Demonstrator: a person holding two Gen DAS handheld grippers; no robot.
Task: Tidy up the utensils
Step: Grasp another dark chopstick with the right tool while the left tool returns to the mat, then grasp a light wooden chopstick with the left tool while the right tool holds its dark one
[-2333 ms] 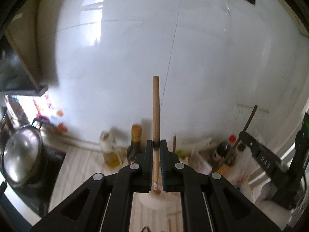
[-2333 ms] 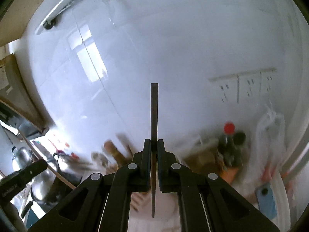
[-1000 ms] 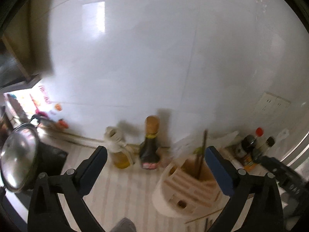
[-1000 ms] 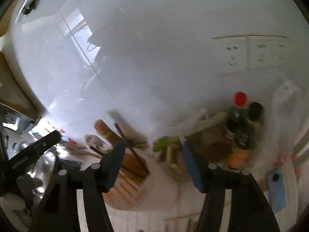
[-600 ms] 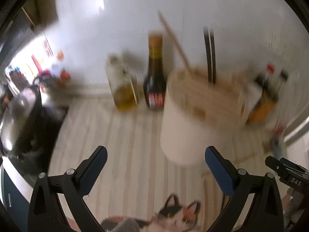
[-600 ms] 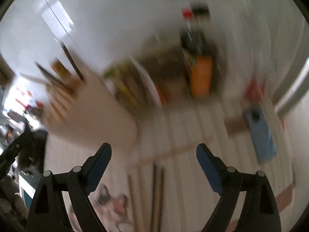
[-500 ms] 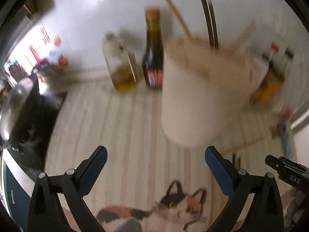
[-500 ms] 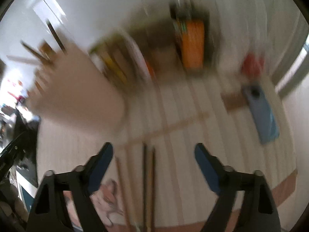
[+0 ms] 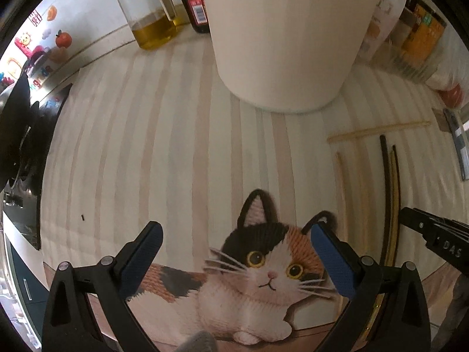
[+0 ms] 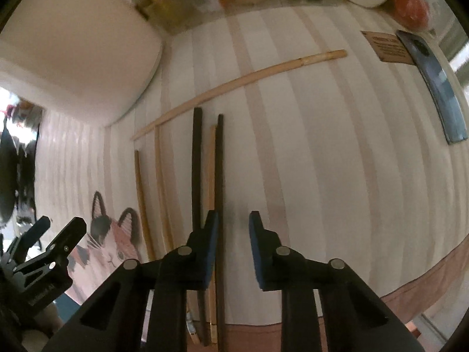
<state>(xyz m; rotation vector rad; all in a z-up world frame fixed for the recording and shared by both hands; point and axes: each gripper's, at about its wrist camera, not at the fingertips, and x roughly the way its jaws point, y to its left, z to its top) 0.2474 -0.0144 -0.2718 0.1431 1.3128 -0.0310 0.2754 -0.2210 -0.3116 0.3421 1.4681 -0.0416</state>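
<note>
Dark chopsticks [image 10: 218,193] beside closing, empty right tongs [image 10: 233,228] show fully only there; left tongs [image 9: 234,234] gape wide.

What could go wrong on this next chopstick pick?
1. The right gripper is closing, nothing between its pads; the dark chopstick lies under its left finger, so it may miss.
2. The sticks lie packed together; two may lift at once.
3. The left gripper hangs open over the cat mat, off the sticks.
</note>
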